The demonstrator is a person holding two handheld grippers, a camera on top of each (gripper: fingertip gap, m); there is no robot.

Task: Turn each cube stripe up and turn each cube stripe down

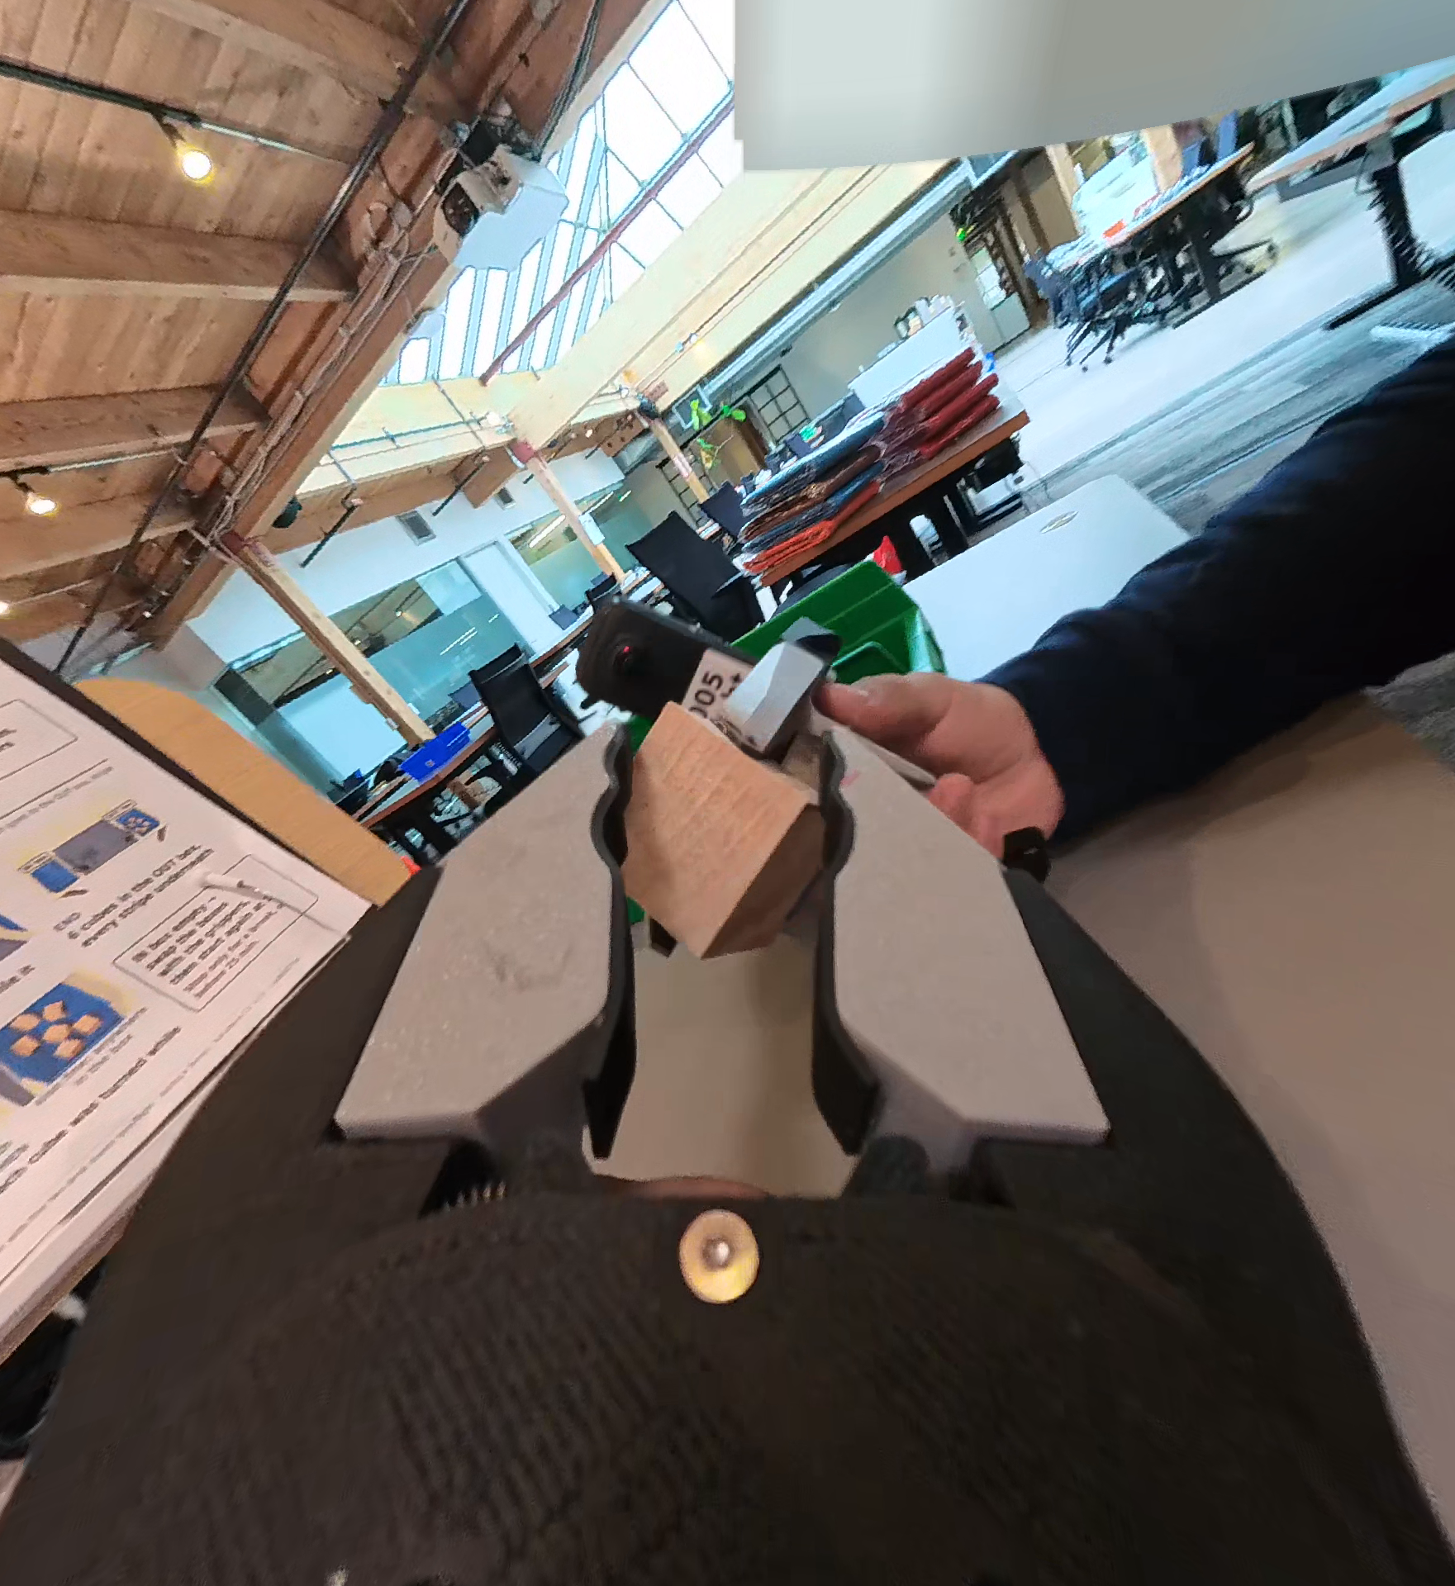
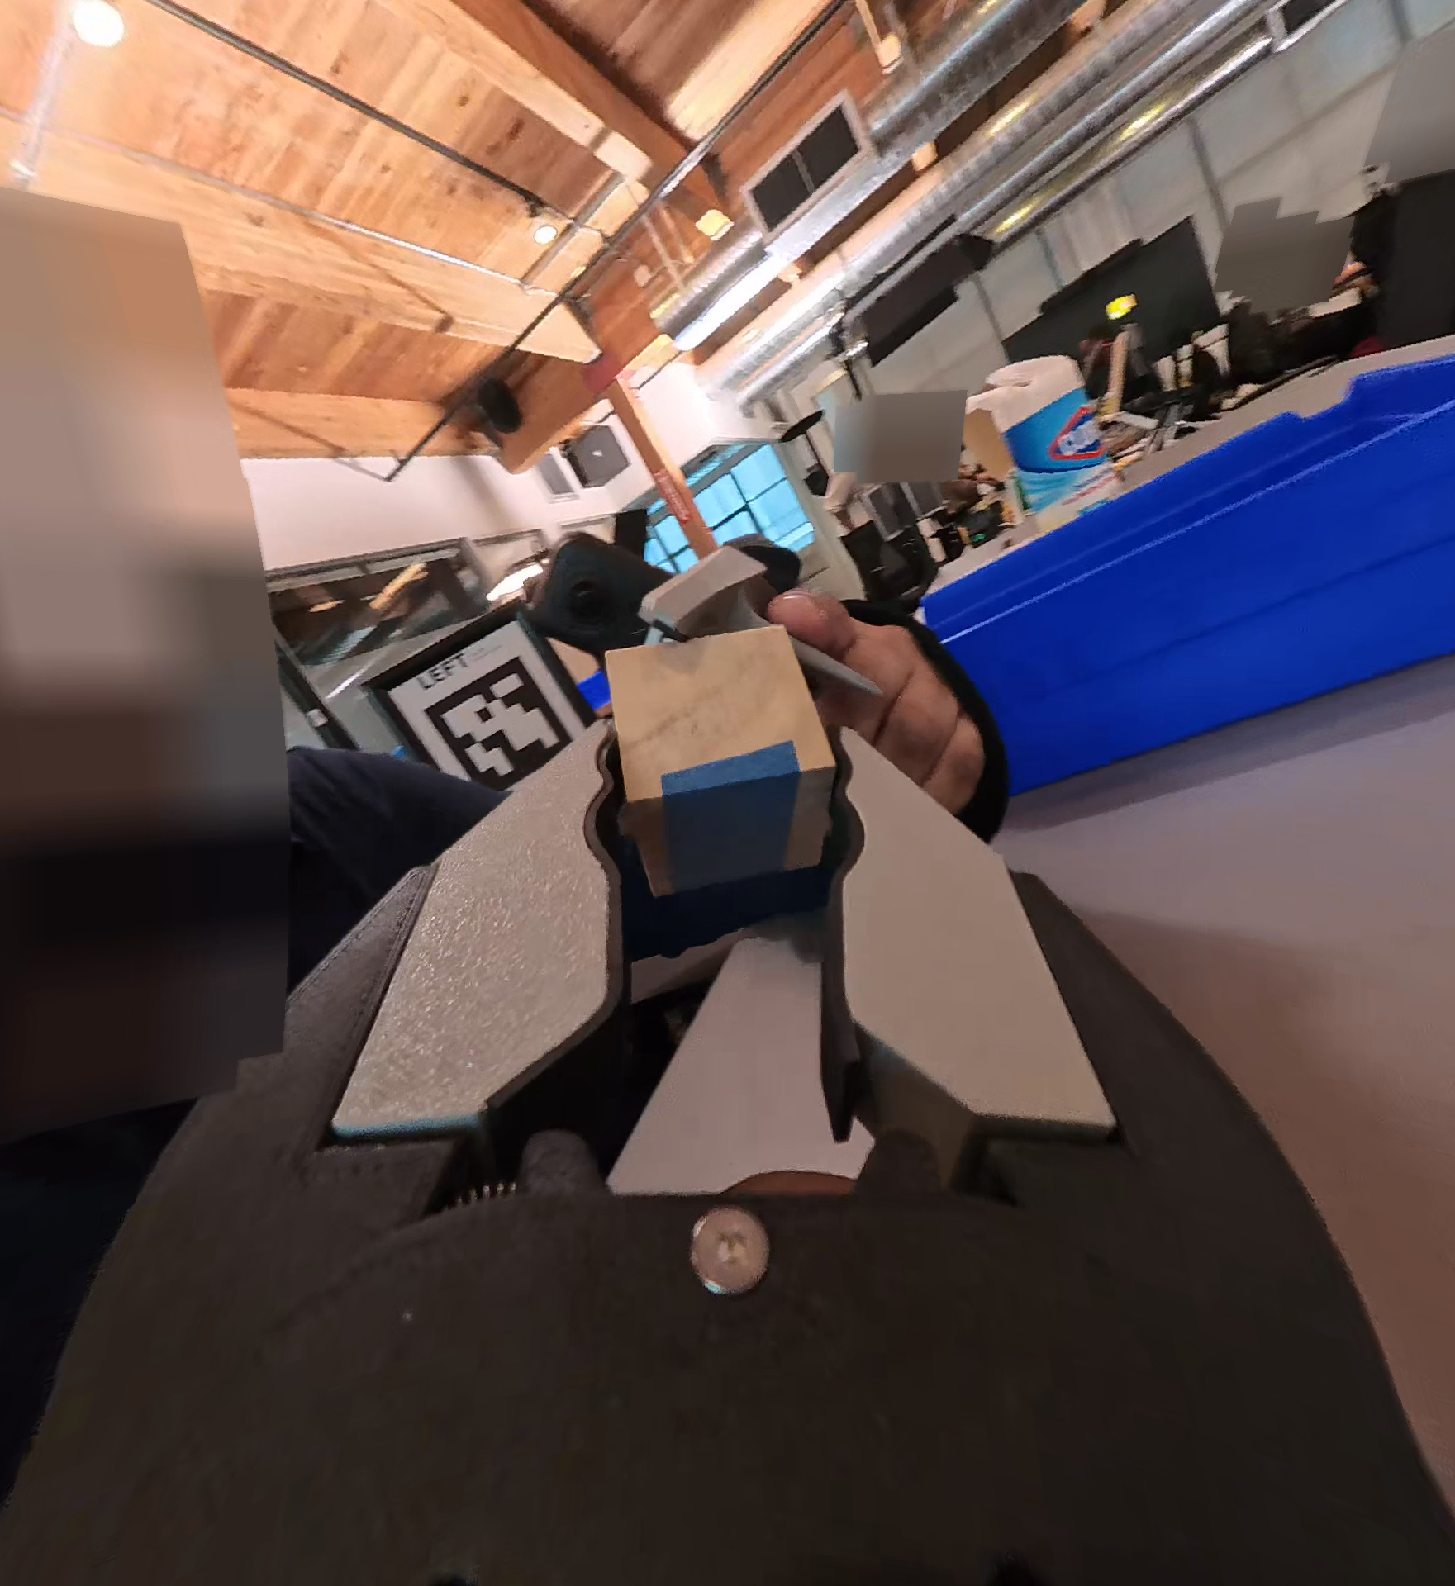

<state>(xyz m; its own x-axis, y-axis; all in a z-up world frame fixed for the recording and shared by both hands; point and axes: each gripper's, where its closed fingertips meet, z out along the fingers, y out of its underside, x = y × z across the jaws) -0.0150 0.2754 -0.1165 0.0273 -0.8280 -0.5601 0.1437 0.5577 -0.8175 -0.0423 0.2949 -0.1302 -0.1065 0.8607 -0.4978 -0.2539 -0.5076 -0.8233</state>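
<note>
Left hand-held gripper (image 1: 719, 824) narrowed onto a wooden cube (image 1: 719, 845), both fingers pressed against its sides; the cube sits tilted between the fingertips, lifted off the grey tabletop (image 1: 1273, 987), plain wood faces showing. Instruction sheet (image 1: 97, 935) at the far left. Just behind the cube, the other gripper faces in, held by a hand (image 1: 960, 755) in a dark sleeve (image 1: 1307, 601).

Right hand-held gripper (image 2: 724, 815) also pinching the same cube (image 2: 706, 712) near its fingertips, blue stripe (image 2: 732, 815) on the face toward this camera, wrapping over the edge. Behind it, the left gripper's finger touches the cube's top. Blue tray (image 2: 1264, 584) to the right on the tabletop (image 2: 1307, 901).
</note>
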